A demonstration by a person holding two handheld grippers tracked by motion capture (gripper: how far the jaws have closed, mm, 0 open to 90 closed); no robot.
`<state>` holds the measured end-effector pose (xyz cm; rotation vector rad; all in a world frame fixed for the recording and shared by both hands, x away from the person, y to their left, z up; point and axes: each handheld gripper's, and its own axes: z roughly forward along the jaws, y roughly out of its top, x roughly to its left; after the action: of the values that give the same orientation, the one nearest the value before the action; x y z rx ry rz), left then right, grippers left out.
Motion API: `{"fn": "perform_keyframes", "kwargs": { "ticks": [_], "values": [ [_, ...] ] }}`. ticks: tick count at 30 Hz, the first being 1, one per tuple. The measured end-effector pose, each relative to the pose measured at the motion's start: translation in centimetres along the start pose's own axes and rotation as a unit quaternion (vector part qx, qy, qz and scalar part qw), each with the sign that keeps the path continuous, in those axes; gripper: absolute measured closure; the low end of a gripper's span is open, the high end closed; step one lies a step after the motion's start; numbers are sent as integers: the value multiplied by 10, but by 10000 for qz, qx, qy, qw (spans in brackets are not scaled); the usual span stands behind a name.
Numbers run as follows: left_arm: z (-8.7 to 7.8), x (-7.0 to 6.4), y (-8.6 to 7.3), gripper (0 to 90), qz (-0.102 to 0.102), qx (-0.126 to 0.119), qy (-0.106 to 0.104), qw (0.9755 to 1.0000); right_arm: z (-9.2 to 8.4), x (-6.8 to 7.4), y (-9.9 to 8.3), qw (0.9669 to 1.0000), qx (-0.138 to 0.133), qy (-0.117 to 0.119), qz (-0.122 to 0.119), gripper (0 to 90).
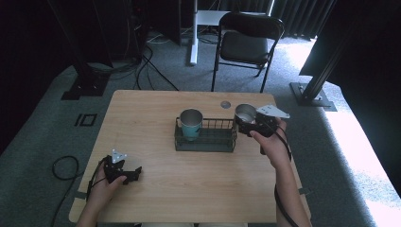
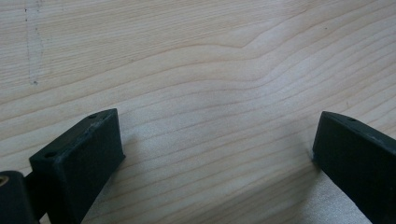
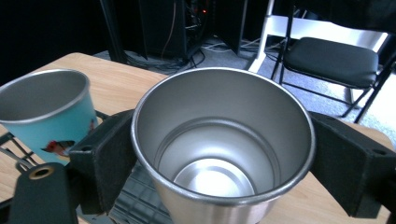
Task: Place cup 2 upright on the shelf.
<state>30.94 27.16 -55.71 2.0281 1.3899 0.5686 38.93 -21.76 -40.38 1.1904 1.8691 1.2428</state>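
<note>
Pinching the steel cup (image 3: 223, 149) upright at the rack's (image 1: 205, 141) 3 o'clock end, the right tongs (image 1: 250, 124) risk clipping the wire rim and tipping it, while the left tongs (image 2: 215, 154) rest spread on the surface (image 1: 198, 189).

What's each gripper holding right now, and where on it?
Right gripper clamps the steel cup by its sides just below the rim. Left gripper is open, holding nothing.

Brushed steel cup (image 3: 224, 154), glossy teal metal cup (image 3: 44, 112), pale matt wood table (image 2: 196, 70)
</note>
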Motion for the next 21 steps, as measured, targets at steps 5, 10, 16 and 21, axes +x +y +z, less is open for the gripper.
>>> {"fn": "perform_keyframes", "kwargs": {
  "ticks": [5,10,16,21],
  "values": [
    [0,0,0,25,-13,-4,-1,10000,7,13,6,9999,-1,130,-64,129],
    [0,0,0,25,-14,-5,-2,10000,16,26,8,9995,4,282,-103,129],
    [0,0,0,25,-10,-1,-1,10000,28,38,6,9990,87,409,-144,129],
    [0,0,0,25,-12,-3,1,10000,39,44,0,9986,155,482,-152,129]
  ]
}}
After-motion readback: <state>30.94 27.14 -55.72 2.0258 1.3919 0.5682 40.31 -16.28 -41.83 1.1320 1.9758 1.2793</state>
